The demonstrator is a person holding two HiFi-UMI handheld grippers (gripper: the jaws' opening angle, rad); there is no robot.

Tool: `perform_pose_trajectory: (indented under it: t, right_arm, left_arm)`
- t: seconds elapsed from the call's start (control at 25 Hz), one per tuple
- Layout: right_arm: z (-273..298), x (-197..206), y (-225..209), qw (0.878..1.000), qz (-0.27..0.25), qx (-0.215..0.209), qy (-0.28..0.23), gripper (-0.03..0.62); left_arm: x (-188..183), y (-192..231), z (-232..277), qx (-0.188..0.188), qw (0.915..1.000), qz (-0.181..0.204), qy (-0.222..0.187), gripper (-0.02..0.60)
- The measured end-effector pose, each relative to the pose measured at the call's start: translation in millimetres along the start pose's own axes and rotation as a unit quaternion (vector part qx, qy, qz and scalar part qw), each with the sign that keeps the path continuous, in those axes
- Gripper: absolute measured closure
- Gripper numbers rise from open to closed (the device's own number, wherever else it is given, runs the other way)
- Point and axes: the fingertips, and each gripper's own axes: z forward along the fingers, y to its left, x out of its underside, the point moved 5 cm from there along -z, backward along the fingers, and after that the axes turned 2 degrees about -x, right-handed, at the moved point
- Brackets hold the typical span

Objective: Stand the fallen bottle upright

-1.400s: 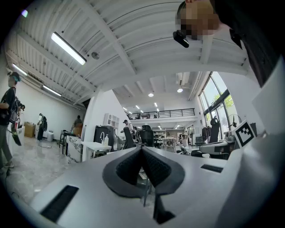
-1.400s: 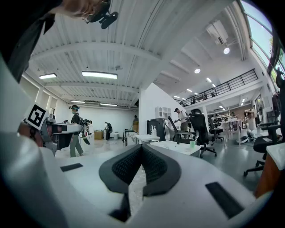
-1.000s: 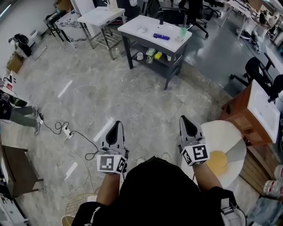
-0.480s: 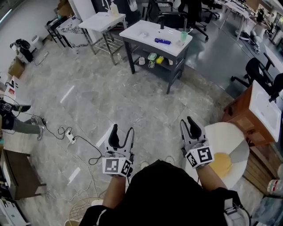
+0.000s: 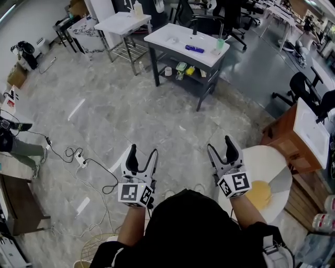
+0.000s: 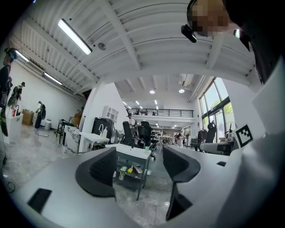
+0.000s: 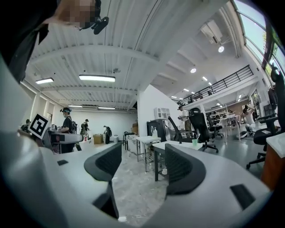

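A blue bottle [image 5: 194,48] lies on its side on the white-topped dark table [image 5: 172,37] far across the floor, next to a green cup [image 5: 221,43]. Both grippers are held level above the floor, well short of that table. My left gripper [image 5: 142,154] is open and its jaws have just been opening, with nothing between them. My right gripper [image 5: 220,145] is open too, its jaws also just opened and empty. In the left gripper view the table [image 6: 132,154] shows between the jaws. The right gripper view shows the green cup [image 7: 194,142] on the table; the bottle is not discernible there.
A second white table [image 5: 121,22] with a pump bottle [image 5: 138,8] stands left of the dark one. A power strip and cable [image 5: 79,157] lie on the floor at left. A round white table [image 5: 267,167] and a wooden desk [image 5: 285,137] are at right. Office chairs [image 5: 301,84] stand beyond.
Both grippers went from shut to wide open. The hands shifted slightly forward, and the far table sits a little differently in the head view.
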Motion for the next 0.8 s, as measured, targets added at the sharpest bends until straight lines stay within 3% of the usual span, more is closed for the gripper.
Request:
perform_pose_trajectory:
  t: [0.4,0.64,0.8]
  right_arm:
    - [10.1,-2.7,41.2,0.999,-0.035,0.033,0.002,0.273]
    - [33.9,-3.3,30.9,0.999,-0.020,0.045,-0.004,0.261]
    - [60.4,-4.6,15.9,1.000,0.007,0.025,-0.009,0.261]
  left_arm:
    - [4.7,43.3,-18.0,0.011,0.9999,-0.007,0.010,0.225]
    - [6.1,49.4,0.1,0.020,0.9996,-0.012,0.015,0.212]
    - [0.7,48.5,22.6,0.018,0.9998,-0.002,0.012,0.212]
